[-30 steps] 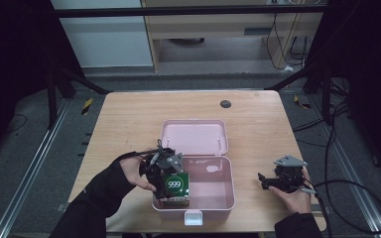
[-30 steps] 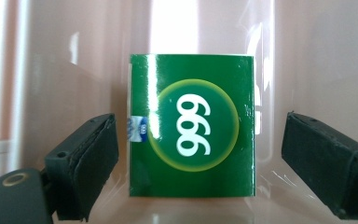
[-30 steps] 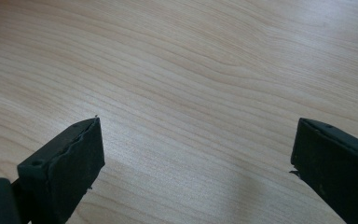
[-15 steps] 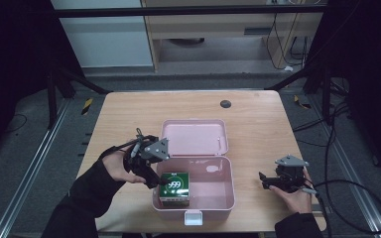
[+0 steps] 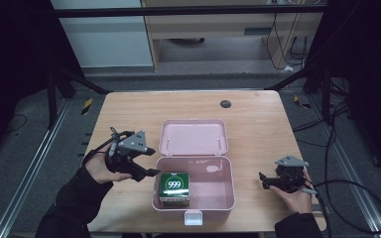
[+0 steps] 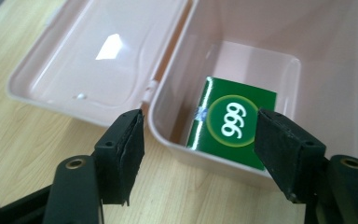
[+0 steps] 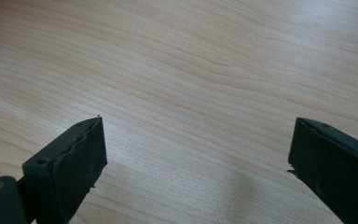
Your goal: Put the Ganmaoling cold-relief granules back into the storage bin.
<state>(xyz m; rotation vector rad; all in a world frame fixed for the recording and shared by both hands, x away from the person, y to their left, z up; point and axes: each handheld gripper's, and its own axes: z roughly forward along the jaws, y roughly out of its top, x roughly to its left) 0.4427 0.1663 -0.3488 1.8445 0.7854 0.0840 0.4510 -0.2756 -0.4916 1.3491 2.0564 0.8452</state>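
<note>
Near the table's left edge the left tongs (image 5: 155, 162) hang empty, jaws just narrowed yet apart. The green carton (image 5: 174, 187) lies in the pink case (image 5: 230, 184) by the front edge, apparently placed. Next, the lid (image 5: 193, 136) needs folding shut. The right tongs (image 5: 261, 181) rest released.

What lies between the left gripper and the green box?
In the left gripper view, bare tabletop and the pink case's wall separate the left gripper from the green box. The jaws hold nothing.

Light wooden table (image 5: 129, 106), pale grain. Directly on it: open pink plastic lunch box (image 5: 228, 198), lid laid flat behind it; small dark round disc (image 5: 225, 103) near far edge.
</note>
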